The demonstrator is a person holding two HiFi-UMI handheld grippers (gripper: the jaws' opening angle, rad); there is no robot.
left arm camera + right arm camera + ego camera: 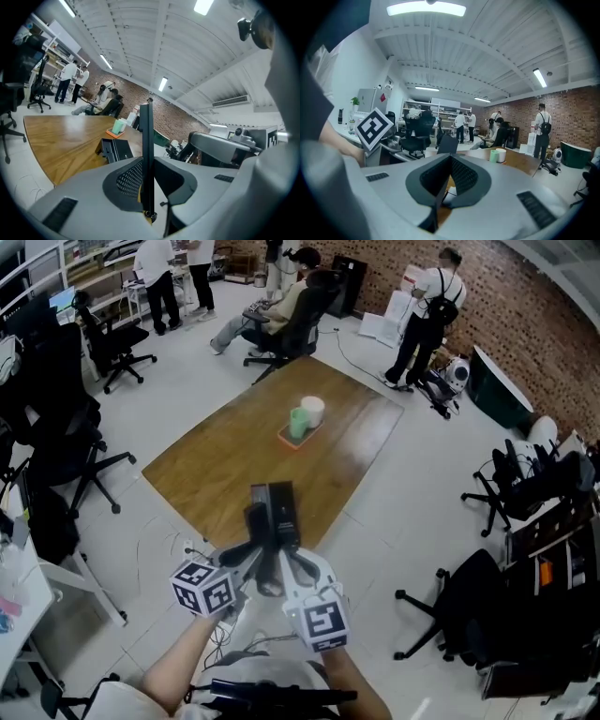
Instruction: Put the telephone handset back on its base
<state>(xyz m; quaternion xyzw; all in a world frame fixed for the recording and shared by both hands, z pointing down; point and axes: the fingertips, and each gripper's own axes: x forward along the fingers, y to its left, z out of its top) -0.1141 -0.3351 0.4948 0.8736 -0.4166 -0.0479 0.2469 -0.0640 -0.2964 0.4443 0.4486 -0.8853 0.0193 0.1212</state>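
Observation:
The black telephone handset (283, 507) stands on end over the near edge of the wooden table (225, 460). Its black base (257, 521) sits just to its left. My left gripper (263, 559) and right gripper (285, 563) meet at the handset's lower end. In the left gripper view the handset (146, 154) shows as a thin upright bar, and my left gripper (146, 187) is shut on it. The base (116, 150) lies on the table to the left. In the right gripper view my right gripper (449, 161) is closed around a dark edge, and the handset (447, 144) rises above its tips.
A green cup (298, 421) and a white cup (312, 410) stand on an orange tray (302, 437) at the table's middle. Black office chairs (66, 456) stand to the left and right (469, 606). Several people are at the far end of the room. Cables lie on the floor.

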